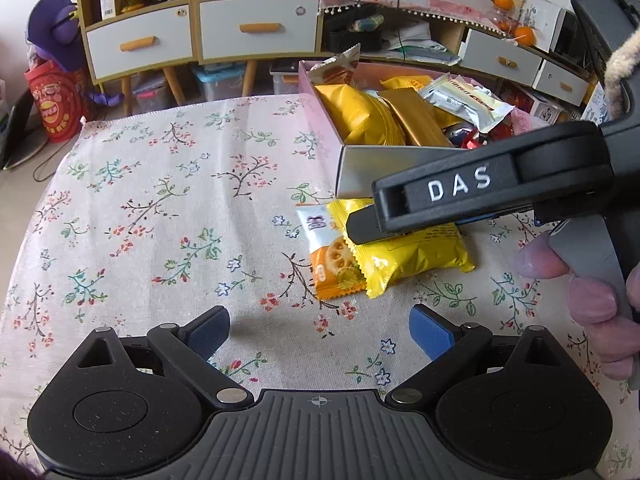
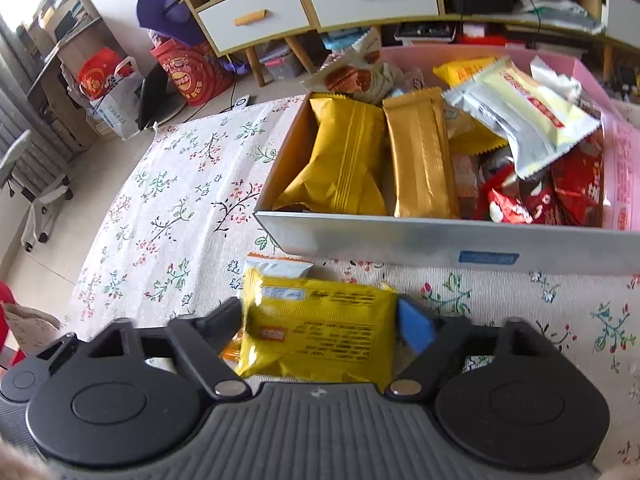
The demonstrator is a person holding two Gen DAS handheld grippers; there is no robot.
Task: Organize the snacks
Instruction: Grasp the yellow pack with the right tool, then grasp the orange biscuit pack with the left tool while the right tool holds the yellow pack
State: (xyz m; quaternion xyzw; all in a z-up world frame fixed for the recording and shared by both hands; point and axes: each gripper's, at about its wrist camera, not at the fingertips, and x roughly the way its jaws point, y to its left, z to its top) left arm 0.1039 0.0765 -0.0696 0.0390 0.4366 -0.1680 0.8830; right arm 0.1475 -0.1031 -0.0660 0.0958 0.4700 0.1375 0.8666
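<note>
A yellow snack packet [image 1: 416, 256] lies on the floral tablecloth [image 1: 160, 208] just in front of the pink box [image 1: 320, 120]. It overlaps an orange lotus-root snack packet [image 1: 332, 256]. My right gripper [image 2: 320, 320] straddles the yellow packet [image 2: 320, 332], a finger at each end, wide apart; whether it squeezes is unclear. In the left wrist view the right gripper [image 1: 364, 228] reaches in from the right over the packet. My left gripper [image 1: 320, 332] is open and empty, hovering over the cloth in front of the packets.
The pink box [image 2: 440, 236] holds several snack packs: gold [image 2: 344, 160], silver-white [image 2: 524, 120], red [image 2: 536, 196]. Behind the table stand white drawer cabinets [image 1: 256, 28], a red bag [image 1: 56, 100] and floor clutter.
</note>
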